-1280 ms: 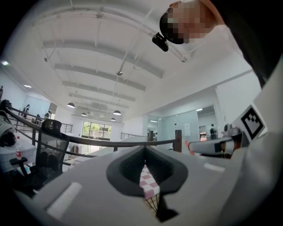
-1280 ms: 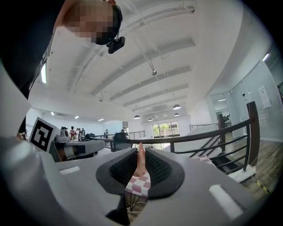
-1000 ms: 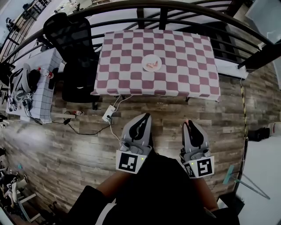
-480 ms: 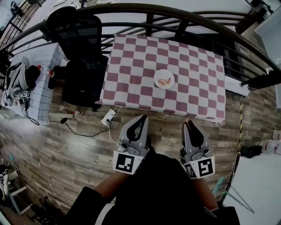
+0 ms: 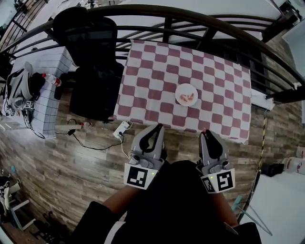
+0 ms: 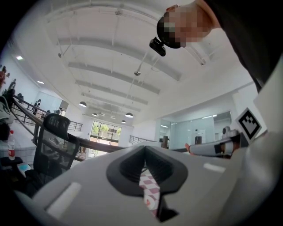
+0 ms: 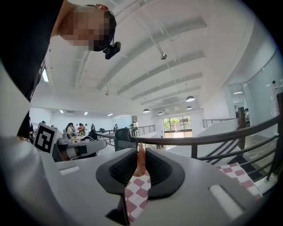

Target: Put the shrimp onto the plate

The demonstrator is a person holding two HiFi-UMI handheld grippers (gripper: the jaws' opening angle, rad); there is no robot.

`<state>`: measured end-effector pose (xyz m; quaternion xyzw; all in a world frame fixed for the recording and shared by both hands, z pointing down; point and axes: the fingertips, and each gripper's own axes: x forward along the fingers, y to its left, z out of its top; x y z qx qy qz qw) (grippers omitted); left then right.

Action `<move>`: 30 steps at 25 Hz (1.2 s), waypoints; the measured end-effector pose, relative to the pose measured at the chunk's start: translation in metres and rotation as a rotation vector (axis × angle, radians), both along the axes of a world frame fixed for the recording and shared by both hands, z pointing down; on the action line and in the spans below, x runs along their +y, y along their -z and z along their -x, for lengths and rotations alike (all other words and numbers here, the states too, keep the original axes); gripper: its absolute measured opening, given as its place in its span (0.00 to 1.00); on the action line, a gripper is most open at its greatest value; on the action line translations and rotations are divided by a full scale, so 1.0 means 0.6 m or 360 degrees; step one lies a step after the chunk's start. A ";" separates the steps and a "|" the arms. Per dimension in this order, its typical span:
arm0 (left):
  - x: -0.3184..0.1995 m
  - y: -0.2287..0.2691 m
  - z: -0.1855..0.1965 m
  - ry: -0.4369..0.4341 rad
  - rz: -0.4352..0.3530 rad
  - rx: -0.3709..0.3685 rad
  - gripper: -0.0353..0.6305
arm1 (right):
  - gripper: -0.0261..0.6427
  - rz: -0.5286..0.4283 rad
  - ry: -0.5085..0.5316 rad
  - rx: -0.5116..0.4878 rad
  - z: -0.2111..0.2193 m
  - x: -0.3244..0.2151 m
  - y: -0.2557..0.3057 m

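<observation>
A white plate (image 5: pixel 186 94) with pink shrimp (image 5: pixel 189 98) on it sits on the pink-and-white checked table (image 5: pixel 157 71), far ahead of both grippers. My left gripper (image 5: pixel 157 127) is shut and empty, held close to my body above the wooden floor. My right gripper (image 5: pixel 204 132) is level with it, to its right. It is shut on a small pink-orange shrimp (image 7: pixel 140 160) that pokes out between its tips. The right gripper view shows the checked cloth (image 7: pixel 137 194) through the slit below the shrimp. The left gripper view shows the cloth (image 6: pixel 149 185) between its shut jaws.
A black office chair (image 5: pixel 93 57) stands left of the table. A dark curved railing (image 5: pixel 143 10) runs behind it. Further left is a side table with a white grid cloth (image 5: pixel 45 95) and clutter. A power strip (image 5: pixel 120 129) and cables lie on the floor.
The table and plate have drifted right and lower in the head view and look slightly nearer. Both grippers keep the same shut pose in front of my body.
</observation>
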<state>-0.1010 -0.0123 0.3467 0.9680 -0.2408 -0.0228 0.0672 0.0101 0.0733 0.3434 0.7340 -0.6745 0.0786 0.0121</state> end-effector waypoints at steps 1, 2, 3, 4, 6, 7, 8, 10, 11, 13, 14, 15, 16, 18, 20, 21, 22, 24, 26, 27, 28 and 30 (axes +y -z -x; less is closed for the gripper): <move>-0.005 -0.001 -0.002 0.0001 0.0003 -0.0002 0.06 | 0.12 0.0020 -0.0007 0.0002 -0.002 -0.004 -0.005; -0.010 -0.001 -0.004 0.0003 0.0009 -0.0001 0.06 | 0.12 0.0041 -0.0018 0.0003 -0.006 -0.008 -0.010; -0.012 -0.001 -0.005 0.0006 0.0015 -0.0003 0.06 | 0.12 0.0058 -0.0030 0.0002 -0.011 -0.010 -0.014; -0.014 -0.002 -0.006 0.0009 0.0017 -0.0009 0.06 | 0.12 0.0066 -0.0040 -0.0002 -0.017 -0.011 -0.016; -0.017 -0.007 -0.010 0.0011 0.0019 -0.0031 0.06 | 0.12 0.0061 -0.0051 -0.0010 -0.029 -0.014 -0.014; -0.020 -0.010 -0.013 0.0013 0.0027 -0.0040 0.06 | 0.12 0.0056 -0.0053 -0.0014 -0.034 -0.016 -0.014; -0.022 -0.013 -0.016 0.0018 0.0039 -0.0044 0.06 | 0.12 0.0055 -0.0053 -0.0022 -0.038 -0.017 -0.015; -0.024 -0.019 -0.021 0.0039 0.0058 -0.0052 0.06 | 0.12 0.0061 -0.0052 -0.0048 -0.044 -0.017 -0.024; -0.023 -0.022 -0.024 0.0051 0.0064 -0.0059 0.06 | 0.12 0.0064 -0.0051 -0.0065 -0.048 -0.017 -0.030; -0.023 -0.029 -0.032 0.0075 0.0073 -0.0075 0.06 | 0.12 0.0070 -0.0040 -0.0092 -0.055 -0.021 -0.040; -0.024 -0.031 -0.037 0.0082 0.0073 -0.0083 0.06 | 0.12 0.0067 -0.0028 -0.0097 -0.059 -0.025 -0.042; -0.026 -0.033 -0.043 0.0087 0.0065 -0.0093 0.06 | 0.12 0.0058 -0.0011 -0.0097 -0.064 -0.031 -0.042; -0.028 -0.033 -0.051 0.0088 0.0052 -0.0106 0.06 | 0.12 0.0043 0.0009 -0.0098 -0.069 -0.038 -0.040; -0.032 -0.035 -0.073 0.0087 0.0023 -0.0128 0.06 | 0.12 0.0008 0.0044 -0.0110 -0.082 -0.052 -0.035; -0.037 -0.041 -0.103 0.0075 0.0018 -0.0134 0.06 | 0.12 -0.0010 0.0059 -0.0120 -0.103 -0.063 -0.034; -0.040 -0.044 -0.120 0.0069 0.0028 -0.0131 0.06 | 0.12 -0.0012 0.0061 -0.0123 -0.115 -0.069 -0.036; -0.043 -0.048 -0.137 0.0065 0.0038 -0.0127 0.06 | 0.12 -0.0011 0.0062 -0.0128 -0.127 -0.075 -0.039; -0.052 -0.053 -0.165 0.0066 0.0037 -0.0136 0.06 | 0.12 -0.0008 0.0065 -0.0138 -0.152 -0.087 -0.046; -0.064 -0.060 -0.185 0.0094 0.0025 -0.0174 0.06 | 0.12 0.0008 0.0073 -0.0132 -0.175 -0.099 -0.058; -0.070 -0.064 -0.193 0.0112 0.0020 -0.0194 0.06 | 0.12 0.0025 0.0083 -0.0126 -0.186 -0.105 -0.066; -0.075 -0.068 -0.202 0.0126 0.0013 -0.0209 0.06 | 0.12 0.0044 0.0097 -0.0122 -0.196 -0.111 -0.074; -0.085 -0.074 -0.218 0.0143 -0.0007 -0.0234 0.06 | 0.12 0.0076 0.0130 -0.0124 -0.210 -0.123 -0.092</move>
